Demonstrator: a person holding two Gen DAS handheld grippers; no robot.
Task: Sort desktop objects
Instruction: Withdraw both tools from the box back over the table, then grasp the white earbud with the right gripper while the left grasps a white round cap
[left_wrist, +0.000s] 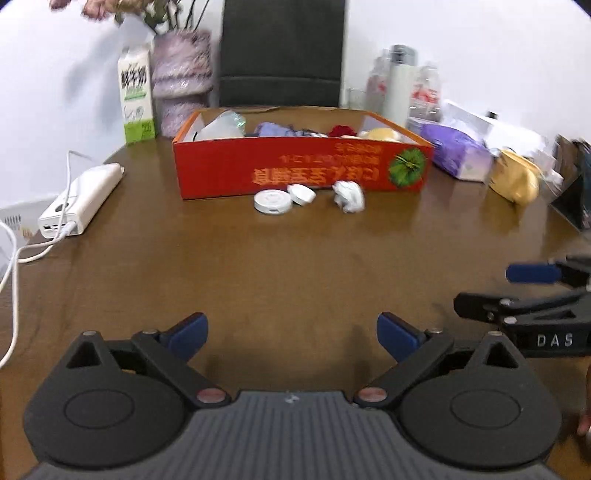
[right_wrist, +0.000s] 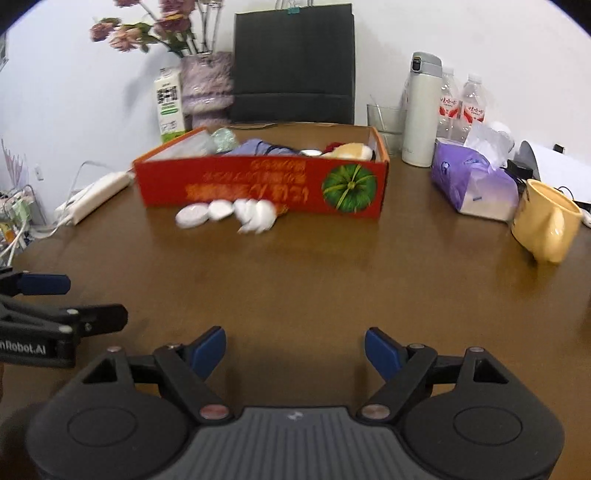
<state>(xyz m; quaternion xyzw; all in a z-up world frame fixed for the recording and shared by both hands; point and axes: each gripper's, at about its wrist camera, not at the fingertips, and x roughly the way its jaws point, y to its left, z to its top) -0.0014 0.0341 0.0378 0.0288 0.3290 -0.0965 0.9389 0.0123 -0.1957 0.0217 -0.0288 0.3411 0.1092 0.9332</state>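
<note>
A red cardboard box (left_wrist: 303, 173) (right_wrist: 258, 186) stands at the far middle of the brown table and holds several items. In front of it lie two white round cases (left_wrist: 272, 201) (right_wrist: 192, 215) and a crumpled white paper ball (left_wrist: 349, 195) (right_wrist: 258, 218). My left gripper (left_wrist: 291, 338) is open and empty, low over the near table. My right gripper (right_wrist: 295, 350) is open and empty beside it. Each gripper shows at the edge of the other's view, the right one in the left wrist view (left_wrist: 535, 291) and the left one in the right wrist view (right_wrist: 48, 299).
A white power strip (left_wrist: 79, 201) with cables lies at the left. A milk carton (left_wrist: 136, 98), a flower vase (right_wrist: 205, 86) and a black bag (right_wrist: 293, 62) stand behind the box. A purple tissue pack (right_wrist: 472, 181), a yellow mug (right_wrist: 546, 225), a thermos (right_wrist: 421, 110) and bottles are at the right.
</note>
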